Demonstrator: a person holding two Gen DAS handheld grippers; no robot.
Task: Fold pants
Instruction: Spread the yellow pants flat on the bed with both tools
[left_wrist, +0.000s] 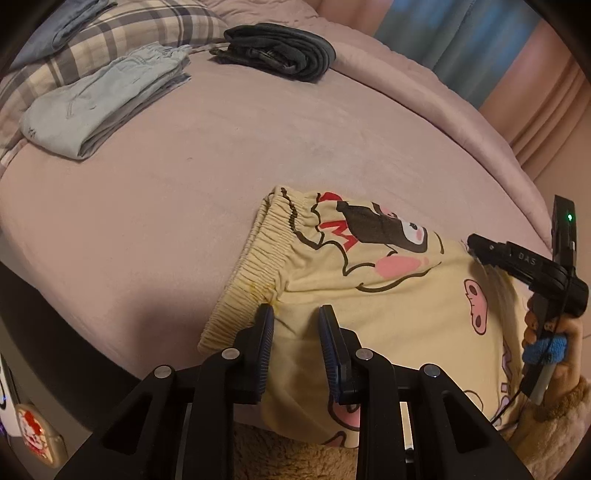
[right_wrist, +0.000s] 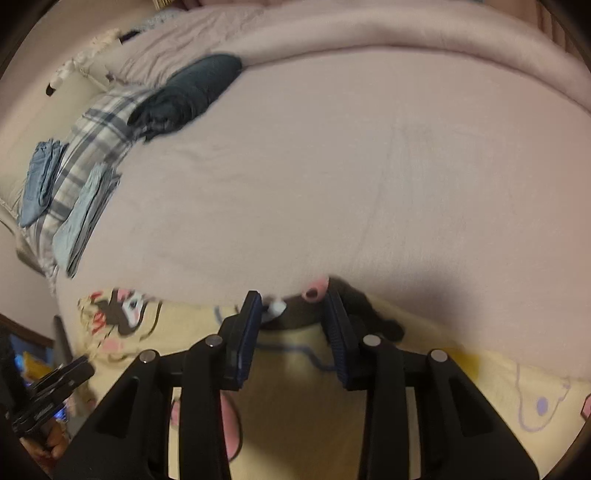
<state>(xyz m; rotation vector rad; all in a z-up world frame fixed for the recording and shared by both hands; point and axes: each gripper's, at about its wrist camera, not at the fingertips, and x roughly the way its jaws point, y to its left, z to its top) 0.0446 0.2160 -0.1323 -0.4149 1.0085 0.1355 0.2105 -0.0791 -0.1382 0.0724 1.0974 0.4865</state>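
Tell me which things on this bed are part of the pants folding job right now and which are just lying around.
In the job:
- yellow cartoon-print pants
- left gripper, open above the waistband
- right gripper, open over the pants

Lying about:
- folded light blue jeans
- folded black pants
- plaid pillow
- darker blue folded garment

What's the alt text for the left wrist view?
The open left gripper hovers over yellow cartoon-print pants lying on a pink bed, its fingers just behind the elastic waistband. The right gripper reaches in from the right edge. Light blue folded pants and dark folded pants sit farther back.
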